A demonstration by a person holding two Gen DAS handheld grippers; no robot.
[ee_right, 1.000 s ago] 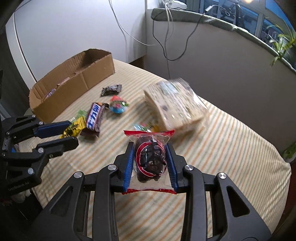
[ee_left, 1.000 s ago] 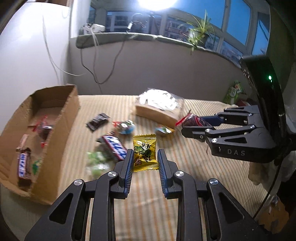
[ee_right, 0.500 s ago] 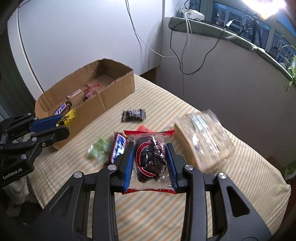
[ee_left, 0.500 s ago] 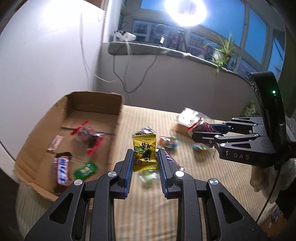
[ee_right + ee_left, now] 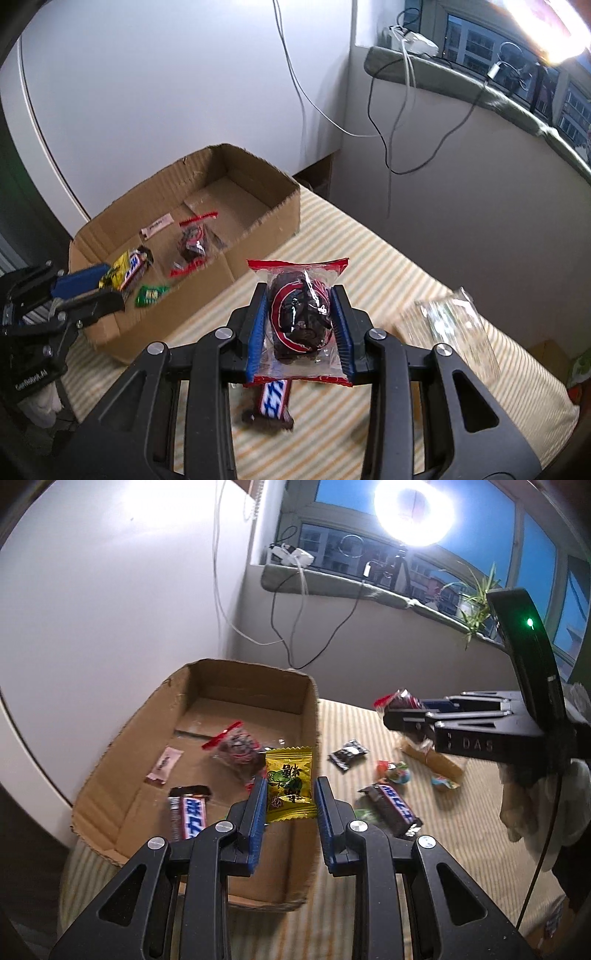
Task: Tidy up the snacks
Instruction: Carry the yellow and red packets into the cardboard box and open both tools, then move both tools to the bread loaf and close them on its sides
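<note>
The left claw (image 5: 290,797) grips a yellow candy packet (image 5: 290,784) between its blue pads, holding it in the air above the near right part of the cardboard box (image 5: 312,716). The box stands at the left end of a surface covered in a striped cloth (image 5: 461,830), close to the white wall. Inside the box lie a small pink sachet (image 5: 164,765), a chocolate bar with blue lettering (image 5: 189,816), a clear bag with a red strip (image 5: 236,751) holding dark pieces, and, seen from the right wrist camera, a small green wrapper (image 5: 149,294). The right claw (image 5: 299,325) is clamped on a clear packet with red edges (image 5: 298,321) that holds a dark snack, and carries it above the cloth, to the right of the box and clear of its wall. On the cloth outside the box rest a second chocolate bar (image 5: 393,810), a small black wrapper (image 5: 349,754), a round colourful candy (image 5: 397,773) and another small candy (image 5: 445,782) beside it, all between the box and the right claw's side. A clear plastic bag (image 5: 454,332) lies farther right on the cloth, blurred in the right wrist view. Cables (image 5: 280,627) hang down the wall from the window ledge behind the box.
</note>
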